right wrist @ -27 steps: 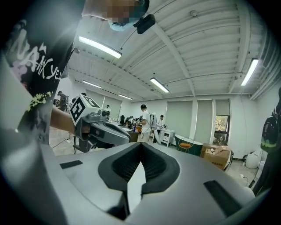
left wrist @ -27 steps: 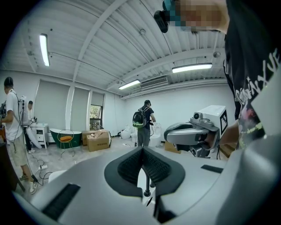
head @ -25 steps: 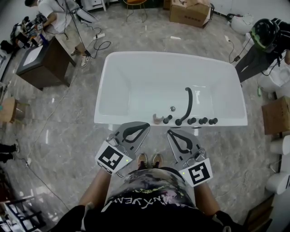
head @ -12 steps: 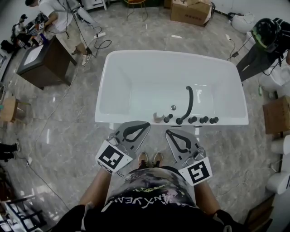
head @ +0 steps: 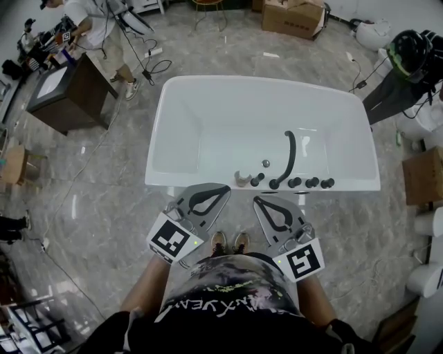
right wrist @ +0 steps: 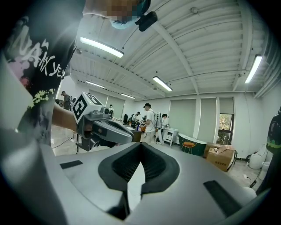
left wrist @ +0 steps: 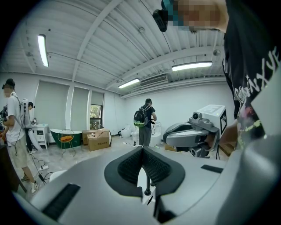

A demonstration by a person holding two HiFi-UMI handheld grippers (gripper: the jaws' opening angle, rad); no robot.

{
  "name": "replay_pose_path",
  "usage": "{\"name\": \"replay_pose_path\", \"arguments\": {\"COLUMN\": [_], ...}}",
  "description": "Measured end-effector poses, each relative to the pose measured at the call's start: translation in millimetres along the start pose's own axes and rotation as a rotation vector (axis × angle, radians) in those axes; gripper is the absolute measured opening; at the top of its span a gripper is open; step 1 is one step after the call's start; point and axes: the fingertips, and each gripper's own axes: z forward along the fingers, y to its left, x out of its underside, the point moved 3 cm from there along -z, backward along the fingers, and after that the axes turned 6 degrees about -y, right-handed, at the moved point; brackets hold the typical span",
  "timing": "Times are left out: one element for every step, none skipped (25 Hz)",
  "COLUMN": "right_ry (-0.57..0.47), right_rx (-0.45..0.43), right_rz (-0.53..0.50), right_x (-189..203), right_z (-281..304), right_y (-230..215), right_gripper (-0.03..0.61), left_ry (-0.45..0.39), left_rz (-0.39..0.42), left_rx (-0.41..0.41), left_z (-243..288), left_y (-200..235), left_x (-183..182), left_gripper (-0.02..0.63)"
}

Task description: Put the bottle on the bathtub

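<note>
Bathtub: white, centre of frame; its near rim carries black taps right of middle.
Left gripper: jaws closed on nothing, tips just below that rim.
Right gripper: jaws together, empty, beneath the taps.
Room: bare floor on both sides of the tub; dark cabinet upper left, well apart.
Change: grippers have hardly moved; the person at upper left has shifted.

Held side by side before the torso: left gripper, right gripper, tips forward and slightly converging. Jaws of each pressed together, nothing between. Bare forearms run back beside the body.
</note>
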Motion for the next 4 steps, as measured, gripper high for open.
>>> {"name": "replay_pose_path", "arguments": {"right_ry": [-0.003,-0.005,-0.006,-0.007], "right_rx": [0.001,0.003,0.004,0.005], "right_rz": [0.001,0.002,0.004,0.004], "right_x": [-0.1,0.1,0.3,0.7], "right_z": [0.2,0.3,0.4,0.5], "right_y": [-0.3,-0.5,-0.8,-1.0], "right_gripper": [0.0,0.0,0.0,0.0], "left_ry": [0.001,0.002,0.002,0.003], "left_rz": [-0.001,0.0,0.001,0.003], "left_rx": [-0.001,0.0,0.0,0.0], "left_z": [0.2,0.5,0.7,1.0], "left_y": [0.0,-0.1,-0.2,-0.4], "left_x": [0.3,0.8,1.3,2.0], "left_gripper": [0.013,0.013,0.014,0.014]}}
